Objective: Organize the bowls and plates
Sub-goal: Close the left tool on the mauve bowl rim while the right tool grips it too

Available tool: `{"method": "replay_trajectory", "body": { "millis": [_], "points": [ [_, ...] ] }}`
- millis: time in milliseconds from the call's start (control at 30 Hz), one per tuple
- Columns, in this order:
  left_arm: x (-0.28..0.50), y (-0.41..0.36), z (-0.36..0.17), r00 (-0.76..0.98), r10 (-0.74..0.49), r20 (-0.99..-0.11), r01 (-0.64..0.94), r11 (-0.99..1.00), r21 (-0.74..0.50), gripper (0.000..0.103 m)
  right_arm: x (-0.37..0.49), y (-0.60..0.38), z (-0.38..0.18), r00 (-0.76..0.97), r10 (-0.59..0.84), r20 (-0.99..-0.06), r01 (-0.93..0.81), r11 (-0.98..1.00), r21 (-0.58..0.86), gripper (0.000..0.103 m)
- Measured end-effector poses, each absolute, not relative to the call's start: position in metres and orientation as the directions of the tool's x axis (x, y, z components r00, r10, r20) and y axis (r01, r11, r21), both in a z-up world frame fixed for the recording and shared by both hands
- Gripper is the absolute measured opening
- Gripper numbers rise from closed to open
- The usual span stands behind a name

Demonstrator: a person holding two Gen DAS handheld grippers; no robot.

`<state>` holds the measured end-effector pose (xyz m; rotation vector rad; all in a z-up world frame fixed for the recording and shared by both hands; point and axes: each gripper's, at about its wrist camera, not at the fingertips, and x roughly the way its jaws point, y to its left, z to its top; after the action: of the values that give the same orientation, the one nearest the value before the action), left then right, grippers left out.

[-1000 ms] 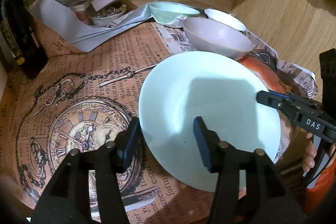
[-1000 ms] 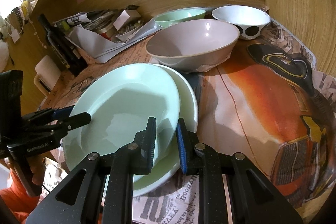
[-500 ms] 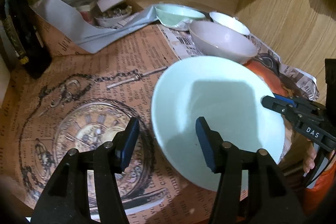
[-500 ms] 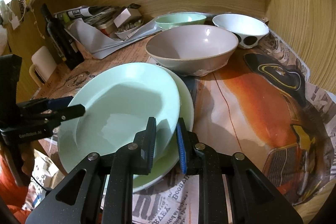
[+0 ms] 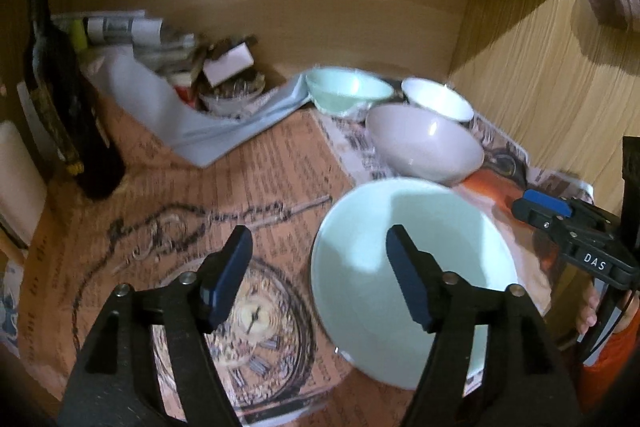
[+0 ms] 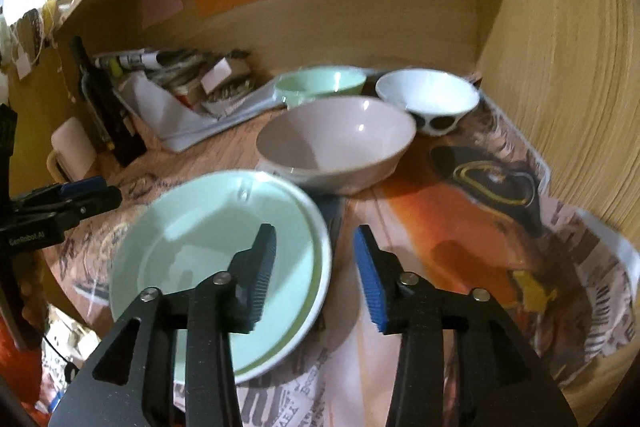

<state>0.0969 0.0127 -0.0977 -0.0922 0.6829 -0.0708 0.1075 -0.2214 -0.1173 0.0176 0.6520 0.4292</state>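
Note:
A pale green plate (image 6: 208,227) lies on top of a second plate whose rim (image 6: 318,279) shows at its right; the stack also shows in the left wrist view (image 5: 412,267). My right gripper (image 6: 316,275) is open, its fingers astride the plates' right rim, holding nothing. My left gripper (image 5: 320,279) is open and empty above the stack's left edge. Behind the plates stand a large beige bowl (image 6: 336,143), a green bowl (image 6: 320,83) and a white bowl (image 6: 428,95).
A dark bottle (image 5: 68,107) stands at the left. A folded grey sheet (image 5: 192,123) and a small dish of clutter (image 5: 232,91) sit at the back. Wooden walls close the back and right. Printed paper (image 5: 180,195) covers the table.
My right gripper has opened and let go of the top green plate, which now rests on the lower plate. Both grippers have drawn back and upward.

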Motion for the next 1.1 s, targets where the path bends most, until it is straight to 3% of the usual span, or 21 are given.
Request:
{"method": "replay_trajectory", "body": {
  "millis": [167, 233, 333, 667, 1000, 1100],
  "points": [
    [0.110, 0.009, -0.077, 0.812, -0.085, -0.577, 0.033, 0.995, -0.099, 0.092, 0.118, -0.227, -0.103, 0.751, 0.379, -0.541, -0.356, 0.922, 0.151, 0.048],
    [0.117, 0.007, -0.069, 0.824, -0.082, -0.560, 0.038, 0.995, -0.089, 0.094, 0.123, -0.231, -0.099, 0.763, 0.376, -0.526, -0.346, 0.925, 0.158, 0.053],
    [0.133, 0.001, -0.062, 0.826, -0.081, -0.558, 0.055, 0.996, -0.064, 0.094, 0.133, -0.234, -0.092, 0.785, 0.361, -0.504, -0.325, 0.932, 0.161, 0.061],
    [0.206, -0.015, -0.075, 0.756, -0.134, -0.641, 0.113, 0.991, -0.074, 0.094, 0.174, -0.236, -0.088, 0.807, 0.325, -0.492, -0.276, 0.946, 0.172, 0.062],
    [0.264, -0.029, -0.105, 0.709, -0.145, -0.690, 0.146, 0.988, -0.057, 0.094, 0.216, -0.240, -0.112, 0.769, 0.304, -0.562, -0.243, 0.953, 0.183, 0.062],
    [0.273, -0.032, -0.112, 0.695, -0.152, -0.703, 0.162, 0.985, -0.053, 0.085, 0.226, -0.240, -0.121, 0.744, 0.314, -0.590, -0.244, 0.949, 0.198, 0.061]
  ]
}}
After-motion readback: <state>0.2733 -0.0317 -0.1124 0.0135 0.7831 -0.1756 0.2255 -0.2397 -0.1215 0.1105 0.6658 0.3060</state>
